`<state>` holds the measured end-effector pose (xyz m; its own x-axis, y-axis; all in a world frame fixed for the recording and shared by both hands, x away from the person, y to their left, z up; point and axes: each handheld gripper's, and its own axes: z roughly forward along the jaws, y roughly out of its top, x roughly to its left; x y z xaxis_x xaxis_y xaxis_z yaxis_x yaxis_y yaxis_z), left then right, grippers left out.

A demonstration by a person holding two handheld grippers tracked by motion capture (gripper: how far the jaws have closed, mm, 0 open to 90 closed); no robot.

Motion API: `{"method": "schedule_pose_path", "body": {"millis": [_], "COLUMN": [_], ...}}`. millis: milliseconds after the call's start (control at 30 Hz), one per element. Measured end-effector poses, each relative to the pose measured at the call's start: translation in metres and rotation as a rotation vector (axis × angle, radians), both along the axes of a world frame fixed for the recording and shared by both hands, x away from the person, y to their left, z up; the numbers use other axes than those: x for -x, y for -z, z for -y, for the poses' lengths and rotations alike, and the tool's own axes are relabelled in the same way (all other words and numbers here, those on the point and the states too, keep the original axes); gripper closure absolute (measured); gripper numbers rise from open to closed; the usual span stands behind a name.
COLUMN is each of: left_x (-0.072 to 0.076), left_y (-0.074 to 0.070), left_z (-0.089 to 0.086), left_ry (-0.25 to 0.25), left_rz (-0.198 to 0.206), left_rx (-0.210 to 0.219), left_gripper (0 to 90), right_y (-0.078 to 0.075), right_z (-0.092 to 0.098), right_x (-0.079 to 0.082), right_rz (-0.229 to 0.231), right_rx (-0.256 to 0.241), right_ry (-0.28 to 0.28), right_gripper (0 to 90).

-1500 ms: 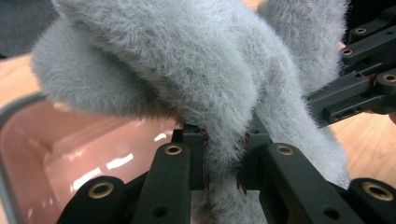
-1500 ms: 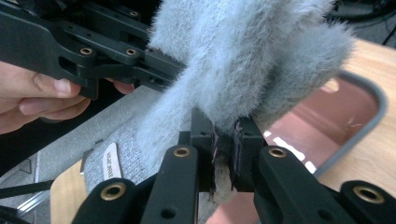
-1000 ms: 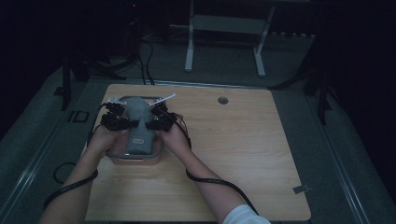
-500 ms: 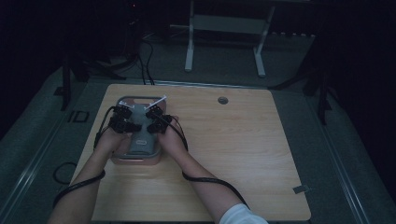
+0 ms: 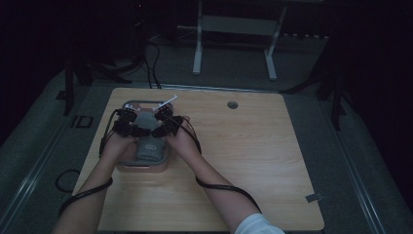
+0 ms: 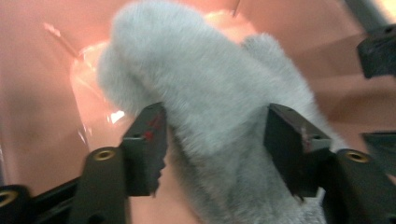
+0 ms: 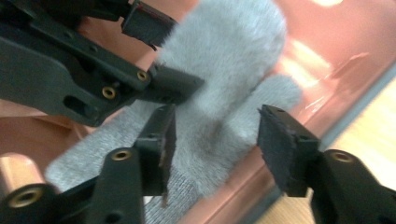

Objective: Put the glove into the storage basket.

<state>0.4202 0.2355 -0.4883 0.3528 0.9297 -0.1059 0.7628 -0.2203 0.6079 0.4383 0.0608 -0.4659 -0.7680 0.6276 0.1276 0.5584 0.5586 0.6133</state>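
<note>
High view — grey mitten (image 5: 147, 141) lowered into pink tray (image 5: 127, 167).

Black tongs (image 6: 215, 140) with brass screws, black cables.

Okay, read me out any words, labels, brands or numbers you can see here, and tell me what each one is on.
No text can be read.
The grey mitten in the pink tray has a small label patch near its cuff: too small and blurred to read in the high view.
Red marks on the left gripper inner pad: smudges, not legible characters.
</note>
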Motion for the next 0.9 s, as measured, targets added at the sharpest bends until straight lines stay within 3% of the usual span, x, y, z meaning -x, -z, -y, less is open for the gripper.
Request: {"method": "schedule_pose_path", "body": {"millis": [100,267,367,467,667,733,767,800,900], "left_x": [0.005,0.02,0.031,0.041,0.06,0.067,0.067,0.07,0.072], "left_y": [-0.008,-0.02,-0.026,-0.03,-0.037,-0.037,-0.037,-0.037,-0.037], "left_z": [-0.002,-0.003,0.0,0.004,0.026,0.037,0.037,0.043,0.048], "left_ry": [0.023,0.013,0.023,0.028,0.124,0.168,0.168,0.186,0.205], "left_rz": [0.04,0.143,0.207,0.243,0.304,0.321,0.321,0.323,0.33], "left_rx": [0.022,0.087,0.071,0.088,0.095,0.117,0.117,0.119,0.131], "left_gripper": [26.5,20.6,15.6,15.5,15.5,15.5,15.5,15.5,15.5], "right_y": [-0.011,-0.026,-0.031,-0.034,-0.037,-0.036,-0.036,-0.035,-0.034], "right_z": [0.012,0.037,0.051,0.064,0.092,0.101,0.101,0.112,0.115], "right_x": [0.002,0.006,0.011,0.015,0.024,0.027,0.027,0.031,0.032], "right_rz": [0.011,0.002,0.002,0.005,0.05,0.068,0.068,0.082,0.085], "right_rx": [-0.035,-0.119,-0.138,-0.156,-0.162,-0.154,-0.154,-0.147,-0.148], "right_ry": [-0.002,-0.047,-0.064,-0.067,-0.074,-0.083,-0.083,-0.084,-0.083], "right_gripper": [36.4,20.5,16.7,16.7,16.7,16.7,16.7,16.7,16.7]}}
